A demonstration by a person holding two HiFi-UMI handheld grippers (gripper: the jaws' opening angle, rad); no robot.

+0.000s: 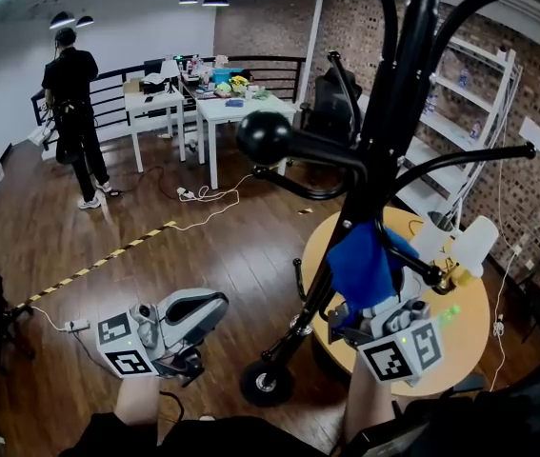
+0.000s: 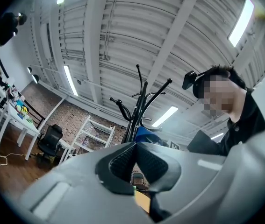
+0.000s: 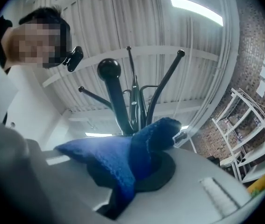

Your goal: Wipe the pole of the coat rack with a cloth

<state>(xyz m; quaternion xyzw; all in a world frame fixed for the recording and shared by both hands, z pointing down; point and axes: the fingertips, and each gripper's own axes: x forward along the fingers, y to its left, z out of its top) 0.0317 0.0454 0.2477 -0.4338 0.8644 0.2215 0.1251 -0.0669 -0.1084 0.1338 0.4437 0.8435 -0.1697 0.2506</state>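
Right tongs (image 1: 369, 301) clamped on blue cloth (image 1: 360, 263); cloth against pole (image 1: 398, 93) (lower part, above round table (image 1: 470, 350)). Left tongs (image 1: 214, 305) closed tip to tip, empty, well left of pole, over floor (image 1: 203, 246).

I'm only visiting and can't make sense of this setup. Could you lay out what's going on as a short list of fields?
Coat rack pole: black, slanting across the head view
Cloth: blue, bunched low at the pole
Right gripper: jaws shut on the cloth
Left gripper: jaws together, nothing between them, held apart from the rack
Behind the rack: round wooden table
Background: person standing near white tables
Floor: dark wood
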